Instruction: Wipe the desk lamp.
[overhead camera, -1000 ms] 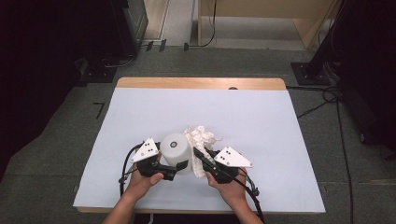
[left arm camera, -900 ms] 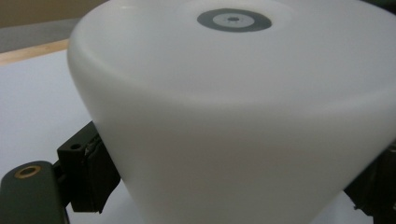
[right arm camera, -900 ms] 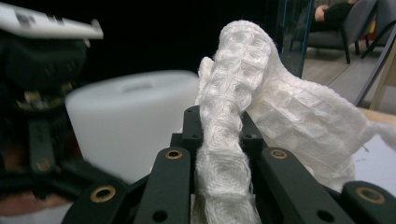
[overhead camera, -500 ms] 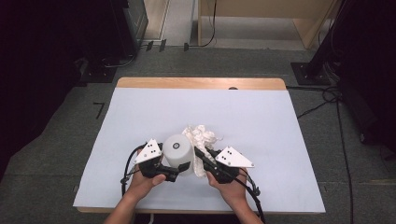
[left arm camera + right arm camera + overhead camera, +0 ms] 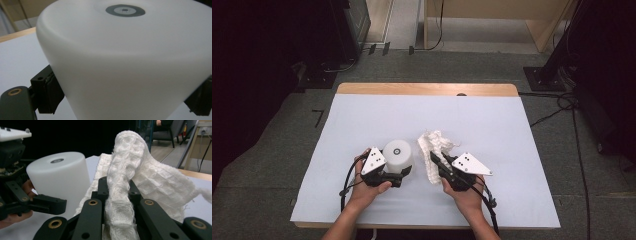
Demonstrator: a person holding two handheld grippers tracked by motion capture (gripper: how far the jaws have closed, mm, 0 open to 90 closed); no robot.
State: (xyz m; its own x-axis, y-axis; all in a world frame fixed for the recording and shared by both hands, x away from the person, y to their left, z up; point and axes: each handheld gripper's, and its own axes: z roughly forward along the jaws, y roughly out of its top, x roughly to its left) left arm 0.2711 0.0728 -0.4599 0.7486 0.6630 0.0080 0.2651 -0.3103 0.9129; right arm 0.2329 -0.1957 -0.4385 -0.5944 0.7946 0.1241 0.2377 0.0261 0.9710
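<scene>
You sit at a rectangular surface [image 5: 512,125] covered in a pale white sheet, with a strip of light wood showing along its far edge. It stands on grey carpet in a dim room; black cables [image 5: 562,107] trail over the floor to the right, and pale wooden furniture [image 5: 492,20] stands beyond the far edge.

Your left gripper [image 5: 404,172] lies near the front of the surface. Its jaws stand wide apart and clamp the white, smooth, tapered plastic cylinder [image 5: 398,154], one jaw on each side of its lower wall. The cylinder stands upright on the surface, and a small grey ring marks the centre of its flat top. In the left gripper view the cylinder [image 5: 125,62] rises right between the two black jaws.

Your right gripper [image 5: 435,159] lies just to the right of it. Its jaws are pressed together on a fold of the crumpled white waffle-weave cloth [image 5: 435,145], which lies on the surface just beside the cylinder. In the right gripper view the pinched fold of cloth [image 5: 125,182] stands up from the jaws.

Count: one cylinder, one cloth, two grippers.
</scene>
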